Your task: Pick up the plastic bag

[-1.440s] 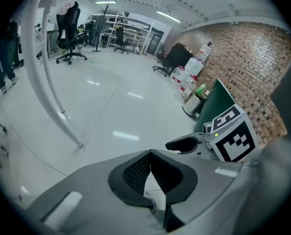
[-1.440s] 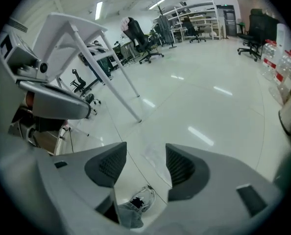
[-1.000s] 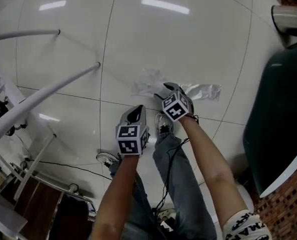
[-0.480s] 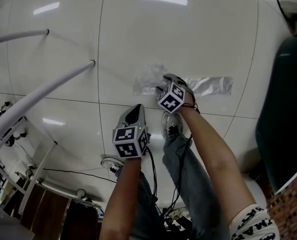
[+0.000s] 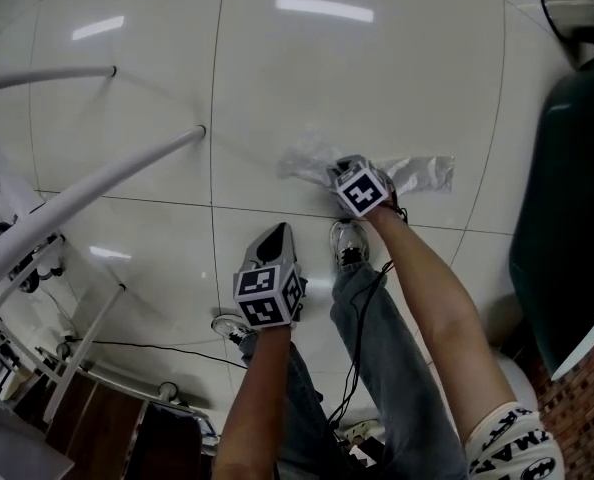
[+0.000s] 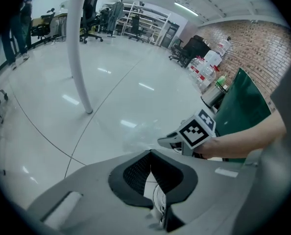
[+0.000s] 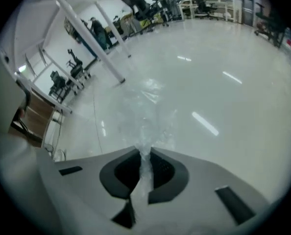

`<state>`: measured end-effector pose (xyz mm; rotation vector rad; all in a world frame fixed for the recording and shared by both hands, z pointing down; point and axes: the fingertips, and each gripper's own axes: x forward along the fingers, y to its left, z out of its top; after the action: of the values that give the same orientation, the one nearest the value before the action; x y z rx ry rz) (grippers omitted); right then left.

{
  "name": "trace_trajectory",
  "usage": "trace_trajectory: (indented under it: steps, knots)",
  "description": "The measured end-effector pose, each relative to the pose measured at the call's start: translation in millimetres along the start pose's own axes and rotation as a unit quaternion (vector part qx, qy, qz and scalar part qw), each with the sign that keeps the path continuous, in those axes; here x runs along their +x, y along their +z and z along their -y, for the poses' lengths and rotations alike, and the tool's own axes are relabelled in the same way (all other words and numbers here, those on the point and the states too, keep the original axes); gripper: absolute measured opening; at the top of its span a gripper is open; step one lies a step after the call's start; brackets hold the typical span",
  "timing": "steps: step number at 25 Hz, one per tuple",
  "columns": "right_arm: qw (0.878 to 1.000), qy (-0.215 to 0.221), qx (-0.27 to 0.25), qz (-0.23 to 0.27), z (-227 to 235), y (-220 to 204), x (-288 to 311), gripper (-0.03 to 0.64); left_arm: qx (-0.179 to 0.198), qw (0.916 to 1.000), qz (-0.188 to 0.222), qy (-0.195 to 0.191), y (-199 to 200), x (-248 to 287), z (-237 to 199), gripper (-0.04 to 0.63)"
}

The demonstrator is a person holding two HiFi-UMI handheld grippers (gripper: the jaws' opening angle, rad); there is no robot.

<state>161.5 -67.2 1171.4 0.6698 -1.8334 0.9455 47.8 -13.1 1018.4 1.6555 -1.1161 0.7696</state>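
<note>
Plastic bag lies on the floor. The right gripper is closing on its bunched film, so I'd lift slowly. Nearer, the left gripper has its jaws together and is empty.

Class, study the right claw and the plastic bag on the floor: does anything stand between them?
Nothing visible does. The right claw is closing its jaws with a gathered fold of the plastic bag pinched between them; the rest of the bag trails onto the tiled floor.

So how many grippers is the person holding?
2: the left gripper hovers over the floor, shut; the right gripper is down at the plastic bag, jaws closing on it.
</note>
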Motion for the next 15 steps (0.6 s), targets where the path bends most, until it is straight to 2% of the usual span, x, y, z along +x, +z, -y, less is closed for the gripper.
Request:
trace_trajectory:
  steps: [4,8,12,15]
  knots:
    - [0.991,0.027,0.061,0.114,-26,35,-86,0.017,0.011,0.9998,0.018,-0.006,28,-47,25,0.005]
    - [0.967,0.065,0.115,0.218,-52,81,-195,0.014,0.038,0.9975,0.059,-0.010,79,-103,63,0.005]
    - [0.953,0.048,0.111,0.276,-77,122,-309,0.014,0.036,0.9932,0.110,-0.007,130,-177,100,0.003]
    - [0.943,0.045,0.111,0.312,-109,142,-395,0.014,0.043,0.9909,0.127,-0.017,149,-244,131,0.003]
